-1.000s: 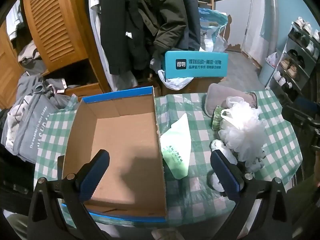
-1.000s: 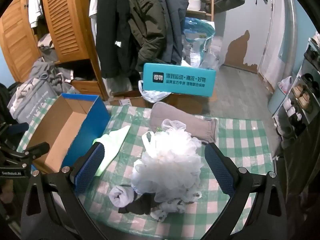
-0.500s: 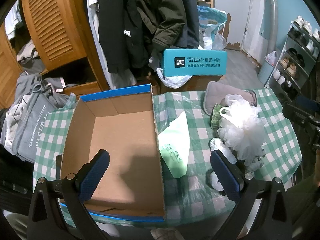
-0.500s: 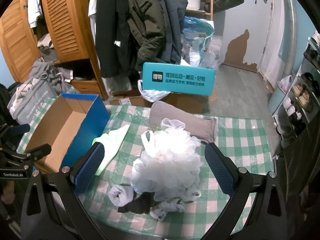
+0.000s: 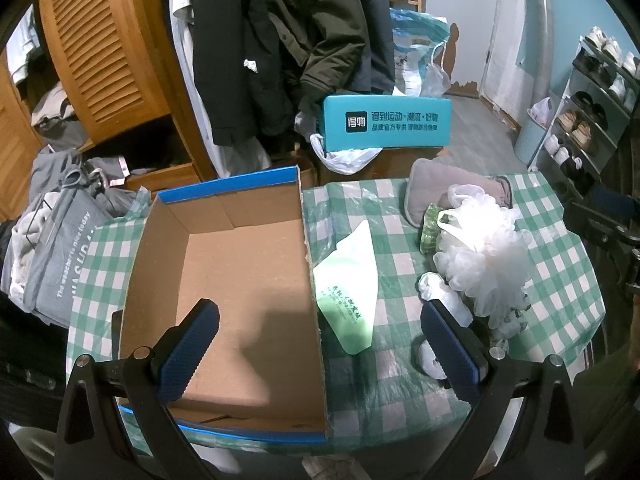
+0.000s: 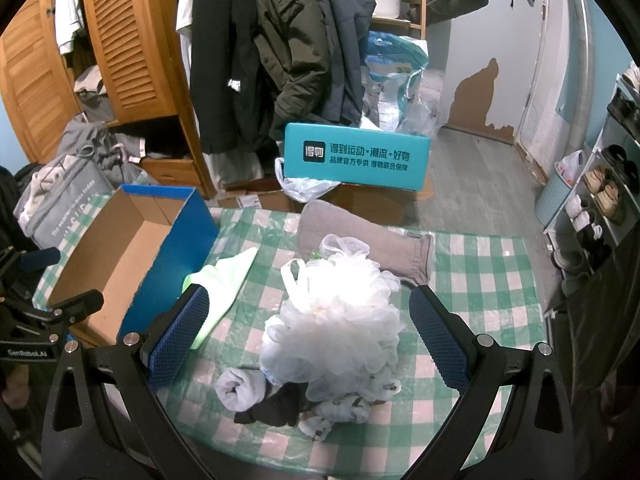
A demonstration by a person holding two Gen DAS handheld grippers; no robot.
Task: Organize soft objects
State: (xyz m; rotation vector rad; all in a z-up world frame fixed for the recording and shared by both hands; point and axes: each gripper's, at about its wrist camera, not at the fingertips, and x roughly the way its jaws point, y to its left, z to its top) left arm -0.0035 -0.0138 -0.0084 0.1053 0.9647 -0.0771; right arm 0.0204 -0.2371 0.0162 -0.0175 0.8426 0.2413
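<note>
An open blue cardboard box point(image 5: 224, 276) point(image 6: 120, 248) stands empty on the left of the green checked table point(image 5: 560, 264). A white mesh bath pouf point(image 5: 484, 252) point(image 6: 336, 316) sits right of it, with a grey cloth point(image 6: 360, 232), a pale green packet point(image 5: 352, 292) point(image 6: 224, 280), a rolled white sock point(image 6: 240, 388), a dark sock point(image 6: 276, 404) and a patterned sock point(image 6: 332, 412) around it. My left gripper point(image 5: 320, 344) is open above the box's near right wall. My right gripper point(image 6: 308, 340) is open, above and around the pouf without touching it.
A teal box point(image 6: 356, 156) stands on cartons behind the table. Coats point(image 6: 280, 40) hang beyond it, beside a wooden louvred wardrobe point(image 6: 124, 40). A pile of grey clothes and a bag point(image 5: 60, 236) lies left. A shoe rack point(image 5: 592, 112) stands right.
The left gripper has drawn back and up a little, so the table looks slightly smaller. The right gripper has barely moved. No object has moved.
</note>
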